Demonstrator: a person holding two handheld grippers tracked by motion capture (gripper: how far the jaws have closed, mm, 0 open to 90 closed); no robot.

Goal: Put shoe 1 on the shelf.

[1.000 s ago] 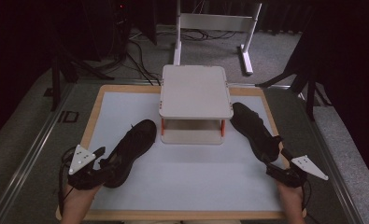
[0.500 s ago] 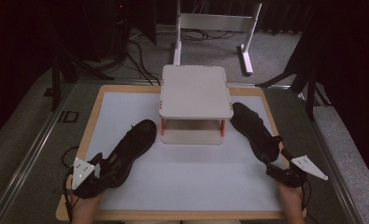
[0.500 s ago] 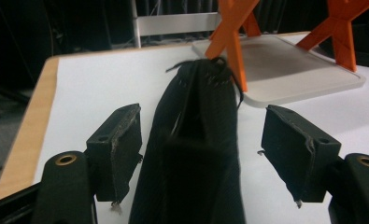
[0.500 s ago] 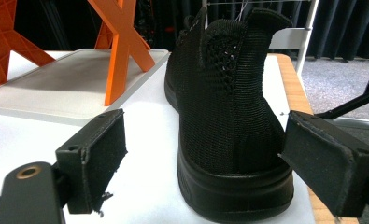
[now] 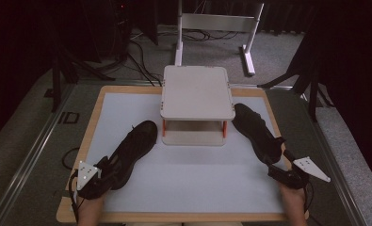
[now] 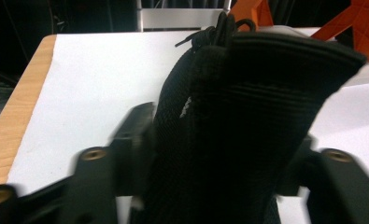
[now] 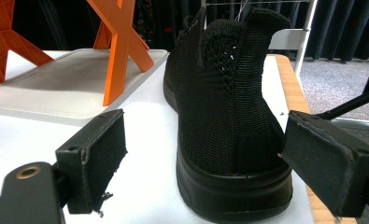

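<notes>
Overhead, the white wood-edged worktop [image 5: 183,188] lies bare across its near middle; since earlier the left hand-held gripper [image 5: 101,173] has dragged its black knit shoe [image 5: 129,153] toward the near-left corner. Left gripper view: jaws clamp the heel. Right gripper view: the right hand-held gripper [image 7: 198,154] stands wide around the other black shoe [image 7: 224,116], near the right edge.

Two black shoes, the left shoe [image 6: 247,130] and the right shoe [image 7: 224,116], of matt knitted mesh cloth, the right one with a smooth rubbery sole. The desk [image 5: 183,174] has a matt white top edged in pale wood. The small stand [image 5: 197,92] looks like smooth plastic, with orange legs.
</notes>
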